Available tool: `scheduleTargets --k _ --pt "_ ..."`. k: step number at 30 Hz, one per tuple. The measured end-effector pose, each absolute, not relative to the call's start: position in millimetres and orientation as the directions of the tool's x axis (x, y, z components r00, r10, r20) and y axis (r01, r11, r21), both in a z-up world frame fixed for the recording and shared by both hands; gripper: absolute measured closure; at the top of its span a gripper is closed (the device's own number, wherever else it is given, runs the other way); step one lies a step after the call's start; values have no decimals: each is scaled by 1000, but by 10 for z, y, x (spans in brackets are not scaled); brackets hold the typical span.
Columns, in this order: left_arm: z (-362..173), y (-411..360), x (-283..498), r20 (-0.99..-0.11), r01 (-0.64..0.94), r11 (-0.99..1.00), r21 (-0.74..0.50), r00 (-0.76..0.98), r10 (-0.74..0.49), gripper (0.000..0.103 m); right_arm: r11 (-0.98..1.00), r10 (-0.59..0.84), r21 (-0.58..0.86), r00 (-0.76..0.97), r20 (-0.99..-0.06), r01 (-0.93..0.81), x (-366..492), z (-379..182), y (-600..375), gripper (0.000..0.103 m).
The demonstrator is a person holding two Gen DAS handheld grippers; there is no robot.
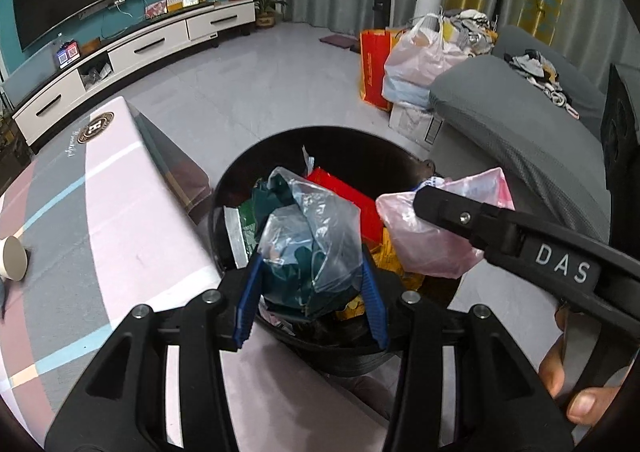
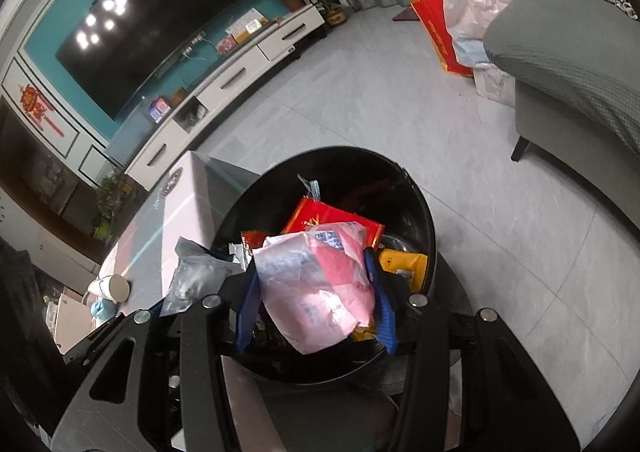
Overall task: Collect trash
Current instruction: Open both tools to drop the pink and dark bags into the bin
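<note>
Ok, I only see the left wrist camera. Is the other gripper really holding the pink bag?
Observer: Yes. In the right wrist view the right gripper has its blue pads pressed on both sides of the pink bag.
Operator: And is there more trash by the cup?
Observer: Yes. A crumpled blue thing lies beside the cup on the table.
</note>
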State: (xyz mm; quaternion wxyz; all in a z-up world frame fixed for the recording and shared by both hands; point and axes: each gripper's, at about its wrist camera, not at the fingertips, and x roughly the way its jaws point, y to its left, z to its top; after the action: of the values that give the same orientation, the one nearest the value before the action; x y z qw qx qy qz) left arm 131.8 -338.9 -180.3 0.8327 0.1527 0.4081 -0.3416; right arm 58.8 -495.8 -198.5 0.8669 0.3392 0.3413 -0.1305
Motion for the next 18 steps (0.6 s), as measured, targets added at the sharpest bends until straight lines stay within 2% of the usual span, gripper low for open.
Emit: scheduleTargets --k 18 --pt "-1913 -3523 1371 -800 698 716 13 437 -411 52 722 12 488 696 -718 490 710 -2098 -4973 48"
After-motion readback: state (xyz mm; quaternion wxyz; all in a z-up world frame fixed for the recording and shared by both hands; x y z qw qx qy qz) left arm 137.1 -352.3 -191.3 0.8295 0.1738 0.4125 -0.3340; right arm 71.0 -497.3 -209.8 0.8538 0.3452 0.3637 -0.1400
